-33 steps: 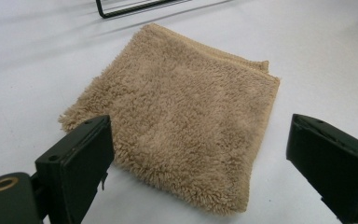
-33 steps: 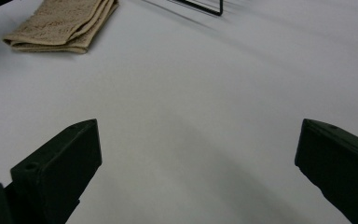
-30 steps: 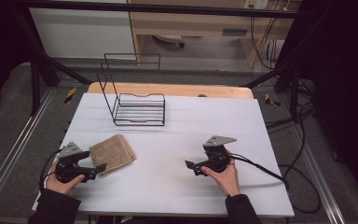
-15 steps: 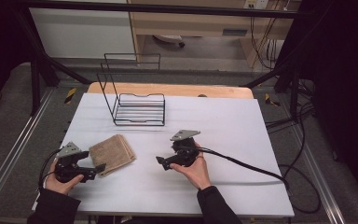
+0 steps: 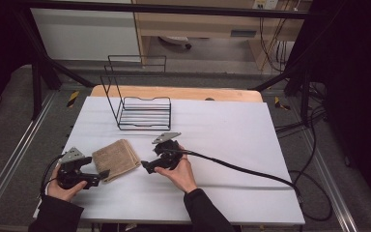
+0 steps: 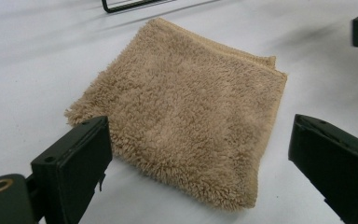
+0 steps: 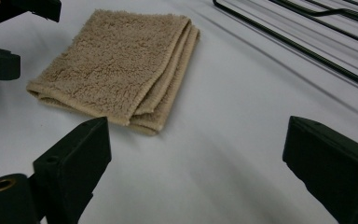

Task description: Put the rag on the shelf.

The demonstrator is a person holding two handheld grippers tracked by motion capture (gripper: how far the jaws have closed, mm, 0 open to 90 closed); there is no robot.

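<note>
Beside folded towel (image 5: 117, 158), right gripper (image 5: 147, 167) low.

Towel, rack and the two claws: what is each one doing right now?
Towel: folded, lying flat on the white table.
Wire rack: upright, empty.
Left claw: open, at the towel's edge, not gripping it.
Right claw: open, just been closing a little, nothing between its jaws, beside the towel.

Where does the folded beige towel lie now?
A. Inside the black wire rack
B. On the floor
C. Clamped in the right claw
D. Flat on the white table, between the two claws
D: the towel lies flat on the table, apart from the wire rack.
</note>
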